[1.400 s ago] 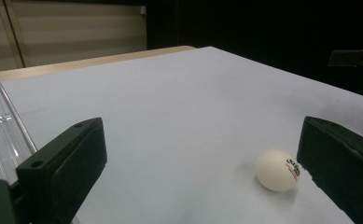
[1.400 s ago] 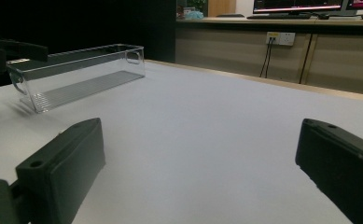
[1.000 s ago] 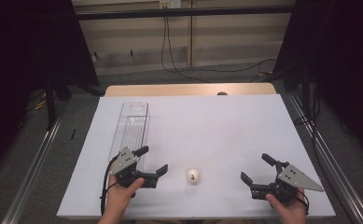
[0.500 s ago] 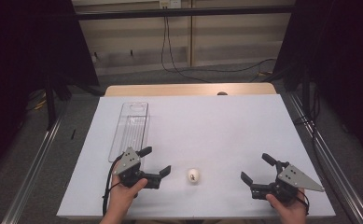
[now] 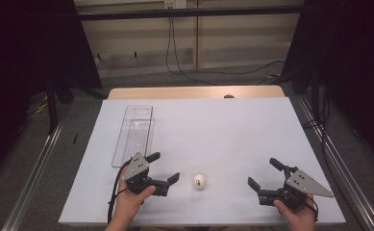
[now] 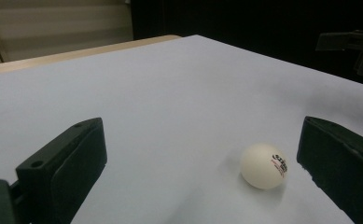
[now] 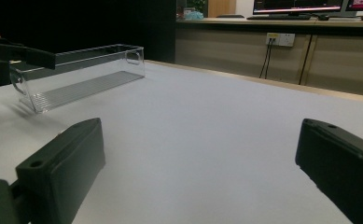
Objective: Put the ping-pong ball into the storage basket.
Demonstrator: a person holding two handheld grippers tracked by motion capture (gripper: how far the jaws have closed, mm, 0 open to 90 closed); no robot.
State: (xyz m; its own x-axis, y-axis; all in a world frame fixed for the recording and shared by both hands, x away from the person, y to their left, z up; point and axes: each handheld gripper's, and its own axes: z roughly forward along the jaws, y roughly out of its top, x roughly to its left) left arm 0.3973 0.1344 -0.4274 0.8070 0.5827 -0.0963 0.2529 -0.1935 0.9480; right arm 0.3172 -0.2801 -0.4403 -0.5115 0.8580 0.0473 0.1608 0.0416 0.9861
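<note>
A white ping-pong ball [image 5: 199, 181] with a small printed mark lies on the white table [image 5: 223, 130] near its front edge. My left gripper [image 5: 164, 167] is just left of the ball, open, with its jaws pointing at it. In the left gripper view the ball [image 6: 263, 165] rests on the table ahead of the open left gripper [image 6: 200, 140], close to the right jaw and touching neither. My right gripper [image 5: 262, 172] stands open to the right of the ball, some way off. Nothing sits between the jaws of the right gripper [image 7: 200, 140].
A long clear plastic tray [image 5: 135, 134] lies empty at the left of the table, behind the left gripper; the tray [image 7: 76, 74] shows far left in the right gripper view. A wooden strip [image 5: 194, 92] borders the far edge. Metal rails run along both sides.
My left gripper has shifted a little to the right, closer to the ball. The ball, the tray and the right gripper have stayed about where they were.
</note>
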